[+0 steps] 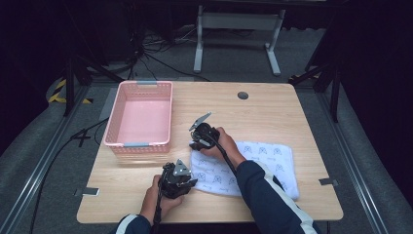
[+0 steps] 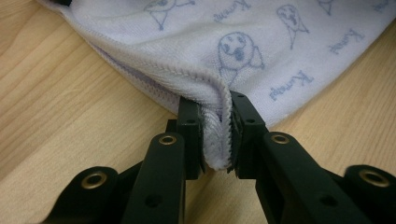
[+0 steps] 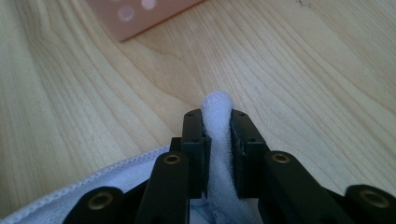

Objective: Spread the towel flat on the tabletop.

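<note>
A white towel point(image 1: 263, 161) with blue prints lies folded on the front right of the wooden table point(image 1: 272, 112). My left gripper point(image 1: 192, 183) is at the towel's near left corner. In the left gripper view the left gripper point(image 2: 215, 105) is shut on the hemmed edge of the towel point(image 2: 224, 46), with a fold of cloth pinched between the pads. My right gripper point(image 1: 195, 144) sits at the towel's far left corner. In the right gripper view the right gripper point(image 3: 216, 116) is shut on a tuft of the towel point(image 3: 217, 100) that sticks up past the jaws.
An empty pink basket point(image 1: 113, 114) stands at the back left of the table, and its corner point(image 3: 140, 14) lies just beyond the right gripper. A dark round grommet point(image 1: 243, 95) sits near the far edge. Bare wood runs between basket and towel.
</note>
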Available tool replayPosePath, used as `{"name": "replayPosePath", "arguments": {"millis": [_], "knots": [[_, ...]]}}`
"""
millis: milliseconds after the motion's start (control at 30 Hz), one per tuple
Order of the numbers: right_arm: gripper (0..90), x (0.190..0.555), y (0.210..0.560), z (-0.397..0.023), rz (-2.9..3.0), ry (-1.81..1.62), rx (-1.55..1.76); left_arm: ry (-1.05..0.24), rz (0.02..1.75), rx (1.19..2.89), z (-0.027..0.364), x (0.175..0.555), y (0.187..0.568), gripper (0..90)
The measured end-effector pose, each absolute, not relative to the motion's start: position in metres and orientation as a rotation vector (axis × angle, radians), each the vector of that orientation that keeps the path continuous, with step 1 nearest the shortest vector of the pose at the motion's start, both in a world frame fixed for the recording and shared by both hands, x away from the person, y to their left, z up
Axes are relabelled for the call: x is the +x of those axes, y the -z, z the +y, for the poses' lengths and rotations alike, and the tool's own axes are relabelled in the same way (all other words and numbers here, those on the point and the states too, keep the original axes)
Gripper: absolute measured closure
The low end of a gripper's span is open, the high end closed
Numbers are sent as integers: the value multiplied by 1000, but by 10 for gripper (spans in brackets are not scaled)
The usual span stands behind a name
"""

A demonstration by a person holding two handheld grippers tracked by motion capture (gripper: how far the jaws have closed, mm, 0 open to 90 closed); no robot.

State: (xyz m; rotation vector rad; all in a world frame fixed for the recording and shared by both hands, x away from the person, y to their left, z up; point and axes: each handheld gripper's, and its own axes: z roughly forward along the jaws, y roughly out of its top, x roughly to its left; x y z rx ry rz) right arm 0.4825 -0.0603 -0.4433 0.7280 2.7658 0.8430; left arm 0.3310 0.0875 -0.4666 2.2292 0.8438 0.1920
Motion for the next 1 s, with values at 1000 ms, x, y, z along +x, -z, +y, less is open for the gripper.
{"name": "replayPosePath", "arguments": {"millis": [1000], "knots": [[791,463,338,-128,2623,-1217,557,-422,550,2170,52,322,374,792]]}}
